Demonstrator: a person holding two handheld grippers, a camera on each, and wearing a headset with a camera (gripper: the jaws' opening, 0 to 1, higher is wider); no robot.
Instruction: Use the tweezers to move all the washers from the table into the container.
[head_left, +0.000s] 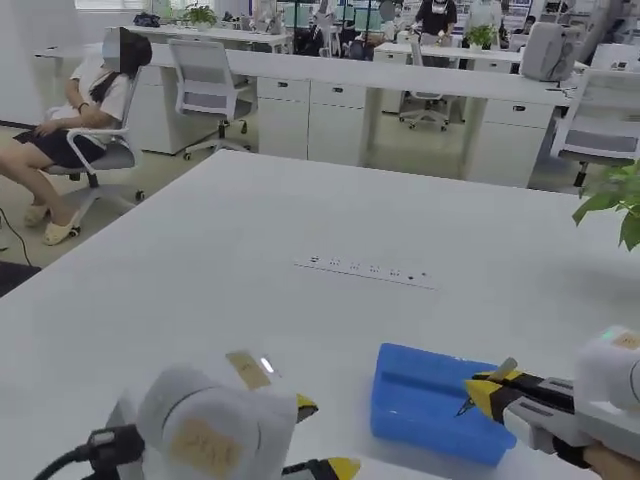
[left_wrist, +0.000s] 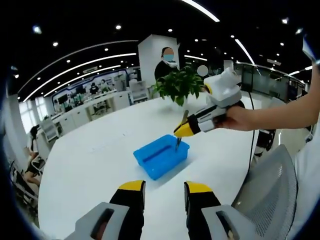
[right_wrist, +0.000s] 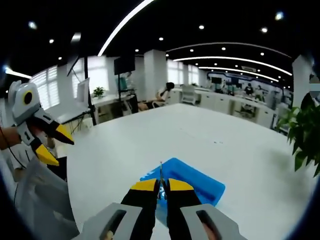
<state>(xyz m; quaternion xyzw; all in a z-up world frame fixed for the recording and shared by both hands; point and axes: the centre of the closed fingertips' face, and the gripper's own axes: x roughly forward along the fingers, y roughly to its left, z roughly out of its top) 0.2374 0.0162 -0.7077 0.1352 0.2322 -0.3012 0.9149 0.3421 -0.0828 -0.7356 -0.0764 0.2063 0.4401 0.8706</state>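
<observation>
A blue rectangular container (head_left: 425, 400) sits on the white table (head_left: 300, 330) near its front edge. My right gripper (head_left: 487, 390) is shut on thin tweezers (head_left: 467, 405), whose tips point down over the container's right part. The right gripper view has its jaws (right_wrist: 160, 186) closed on the tweezers (right_wrist: 161, 174) above the container (right_wrist: 200, 186). My left gripper (head_left: 322, 436) hovers left of the container, open and holding nothing. Its own view shows yellow-tipped jaws (left_wrist: 165, 192) apart, the container (left_wrist: 161, 156) ahead and the right gripper (left_wrist: 192, 128) over it. The container's inside is too blurred to tell its contents.
A flush power strip (head_left: 365, 268) lies mid-table. A leafy plant (head_left: 612, 200) stands at the table's right edge. A person sits on an office chair (head_left: 95, 150) at far left. A grey mesh chair (left_wrist: 270, 185) is beside the table's near edge.
</observation>
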